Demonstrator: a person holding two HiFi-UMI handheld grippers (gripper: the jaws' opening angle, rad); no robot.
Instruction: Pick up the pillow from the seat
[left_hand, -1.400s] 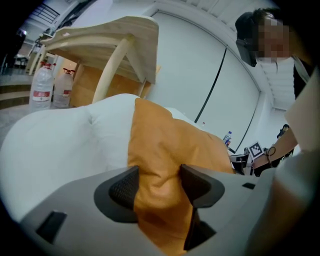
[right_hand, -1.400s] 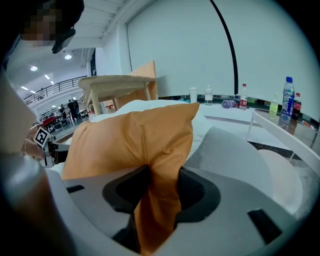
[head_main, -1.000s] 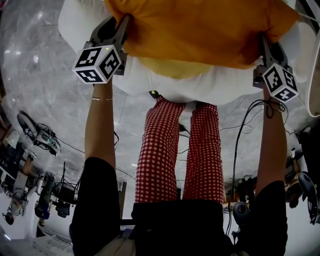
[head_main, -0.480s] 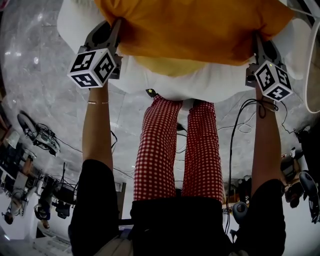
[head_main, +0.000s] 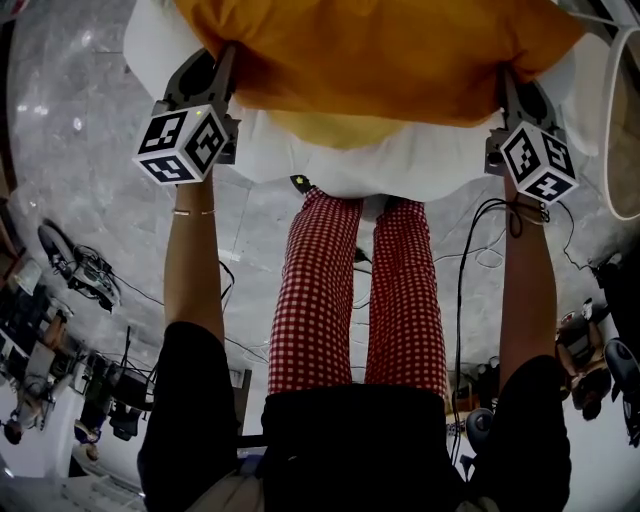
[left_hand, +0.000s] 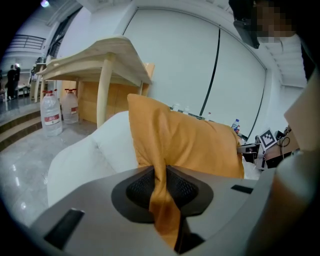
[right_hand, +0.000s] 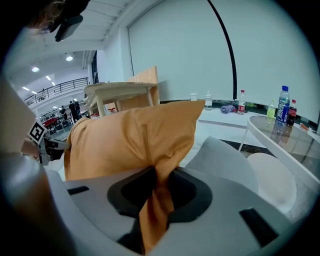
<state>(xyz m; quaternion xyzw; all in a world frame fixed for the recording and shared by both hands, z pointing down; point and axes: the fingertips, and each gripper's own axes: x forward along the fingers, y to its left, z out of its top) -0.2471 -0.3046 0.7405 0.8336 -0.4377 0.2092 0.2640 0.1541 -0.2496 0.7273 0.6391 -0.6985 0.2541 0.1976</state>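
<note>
An orange pillow (head_main: 370, 50) hangs between my two grippers above the white seat (head_main: 420, 170). My left gripper (head_main: 215, 65) is shut on the pillow's left corner. In the left gripper view the orange cloth (left_hand: 185, 142) is pinched between the dark pads and a fold hangs down through my left gripper (left_hand: 161, 172). My right gripper (head_main: 510, 85) is shut on the opposite corner. The right gripper view shows the pillow (right_hand: 135, 135) bunched into my right gripper (right_hand: 159, 182), with the seat (right_hand: 220, 155) behind it. A paler yellow part (head_main: 340, 128) shows under the pillow.
The person's legs in red check trousers (head_main: 355, 290) stand close to the seat's front. A wooden table (left_hand: 95, 60) and water jugs (left_hand: 51, 114) are behind the seat. A glass table with bottles (right_hand: 285, 132) is at the right. Cables (head_main: 480, 250) lie on the marble floor.
Both grippers and the pillow have shifted slightly left and farther away in the head view. The grip on the two corners looks unchanged.
</note>
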